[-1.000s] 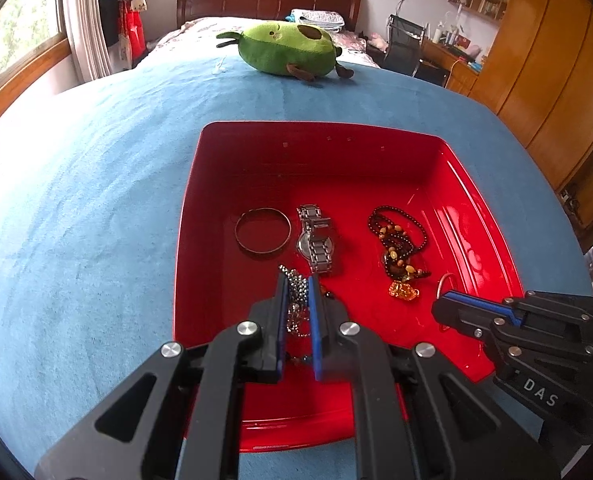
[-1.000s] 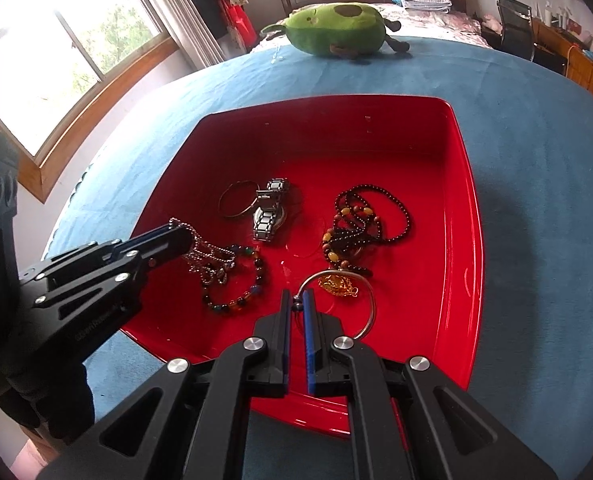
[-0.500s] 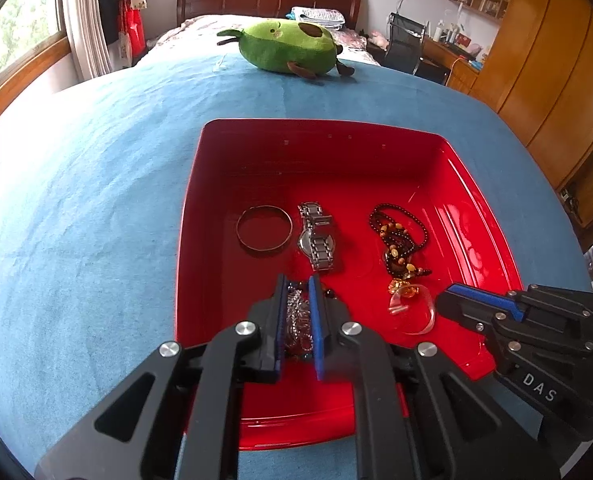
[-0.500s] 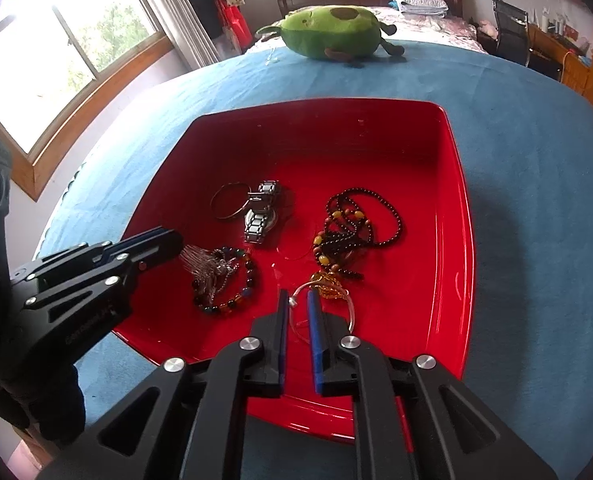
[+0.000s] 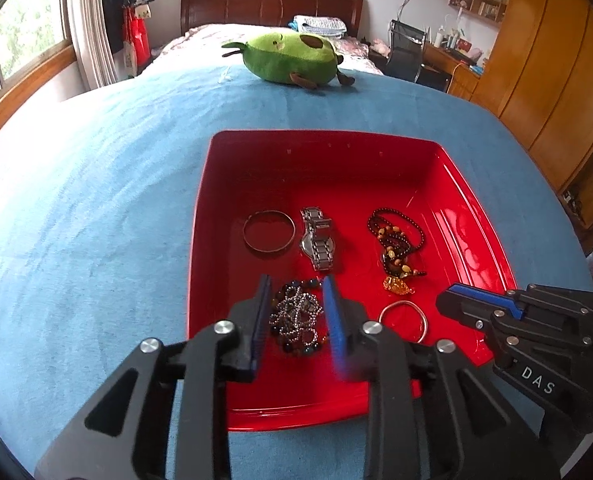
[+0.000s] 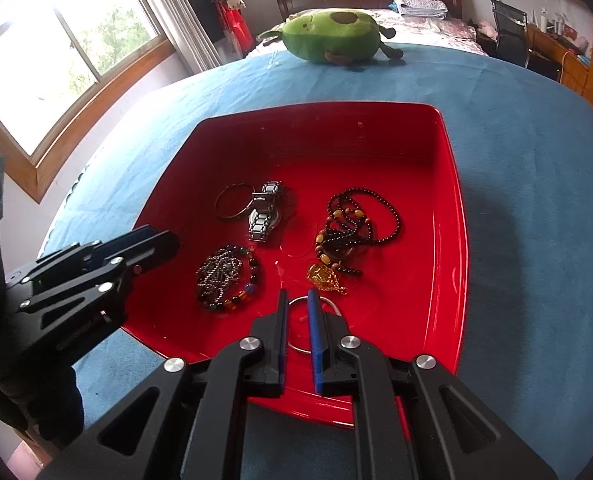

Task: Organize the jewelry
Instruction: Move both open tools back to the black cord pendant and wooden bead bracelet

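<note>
A red tray [image 5: 232, 148] [image 6: 452, 184] lies on a blue cloth. In it are a thin bangle [image 5: 269, 231] [image 6: 232, 200], a steel watch [image 5: 316, 238] [image 6: 264, 216], a dark bead necklace with a gold pendant [image 5: 396, 240] [image 6: 356, 220], a silver chain heaped with a bead bracelet [image 5: 296, 316] [image 6: 224, 276] and a silver ring bangle [image 5: 404, 316] [image 6: 312, 324]. My left gripper [image 5: 296, 320] is open, jaws either side of the chain heap. My right gripper [image 6: 298, 336] is open a little over the ring bangle's rim.
A green avocado plush toy [image 5: 292, 58] [image 6: 332, 36] sits at the far end of the blue cloth [image 5: 96, 200]. Behind are a bed, a window at the left and wooden wardrobes [image 5: 556, 60] at the right.
My left gripper let go of the silver chain, which now lies heaped on the bead bracelet. My right gripper set the ring bangle down in the tray and opened slightly.
</note>
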